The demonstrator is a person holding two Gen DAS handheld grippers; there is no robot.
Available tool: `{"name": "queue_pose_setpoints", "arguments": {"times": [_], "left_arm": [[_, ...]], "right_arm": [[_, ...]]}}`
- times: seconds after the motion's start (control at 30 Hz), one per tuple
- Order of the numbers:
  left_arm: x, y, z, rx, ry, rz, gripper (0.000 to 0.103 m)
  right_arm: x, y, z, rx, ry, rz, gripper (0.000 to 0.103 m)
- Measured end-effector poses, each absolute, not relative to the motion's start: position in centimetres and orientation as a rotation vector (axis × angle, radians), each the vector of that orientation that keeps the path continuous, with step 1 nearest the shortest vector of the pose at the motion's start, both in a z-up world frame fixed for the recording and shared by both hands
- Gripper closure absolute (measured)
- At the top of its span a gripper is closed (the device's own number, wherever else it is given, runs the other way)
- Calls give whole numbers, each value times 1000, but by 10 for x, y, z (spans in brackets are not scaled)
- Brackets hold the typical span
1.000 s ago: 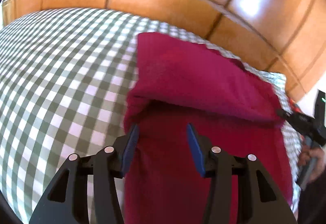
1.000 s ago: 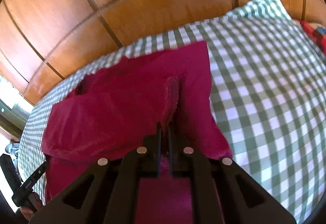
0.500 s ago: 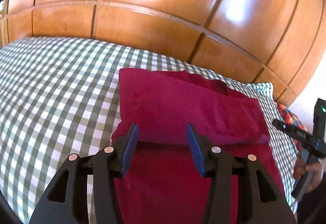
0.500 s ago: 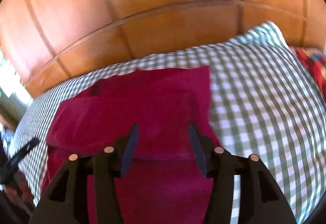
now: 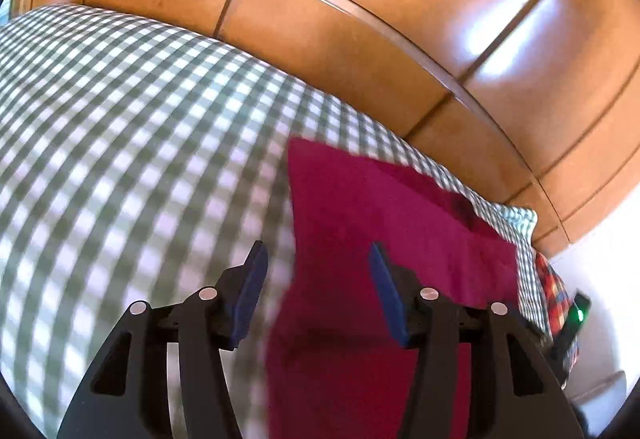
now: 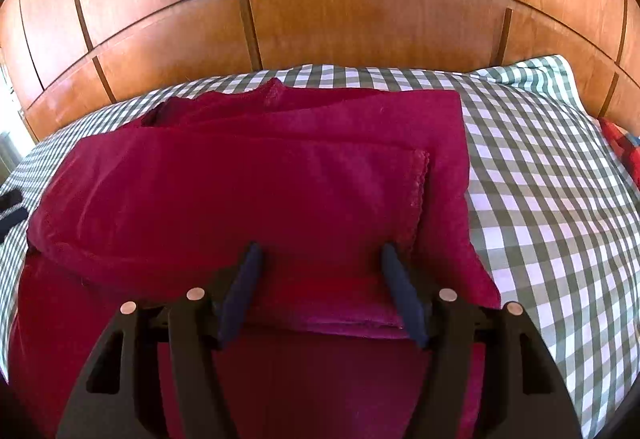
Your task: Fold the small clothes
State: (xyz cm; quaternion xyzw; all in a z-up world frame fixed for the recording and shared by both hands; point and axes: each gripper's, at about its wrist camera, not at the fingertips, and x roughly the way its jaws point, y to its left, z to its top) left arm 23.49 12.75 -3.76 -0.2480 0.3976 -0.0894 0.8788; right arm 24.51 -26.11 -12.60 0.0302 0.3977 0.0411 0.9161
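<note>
Both hand-held grippers, left [image 5: 316, 267] and right [image 6: 320, 259], gape over folded crimson garment [image 6: 248, 191]

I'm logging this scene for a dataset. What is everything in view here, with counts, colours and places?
Garment: one, crimson, partly folded, lying on the bed.
Bedcover: one, green-and-white check, under the garment.
Wooden panels: orange-brown, behind the bed.
Plaid fabric: one piece, red check, at the bed's far right edge.
Left tool: one, black with blue pads, open, over the garment's left edge.
Right tool: one, black with blue pads, open, over the garment's near fold.
</note>
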Motion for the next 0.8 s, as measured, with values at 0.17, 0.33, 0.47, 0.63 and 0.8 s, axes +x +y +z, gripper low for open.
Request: {"name": "queue_pose_setpoints", "arguments": {"times": [0.17,0.33,0.47,0.63,0.8], "left_arm": [[290,142,-58,-625,928,-212,47],[319,146,-78,-692,980,-278,83],[307,129,-44,-555,837,-295,94],[315,99,-55,-262,889,-122,94],[308,84,-51,-207,893,-64,93]], "right_arm": [[245,-262,-128,69,813,91,38],[246,-262,-128,69,809,95,37],[245,-261,-129,65,804,91,36],[244,-257,-129,35,800,78,36],[244,-256,-130,25,798,73,36]]}}
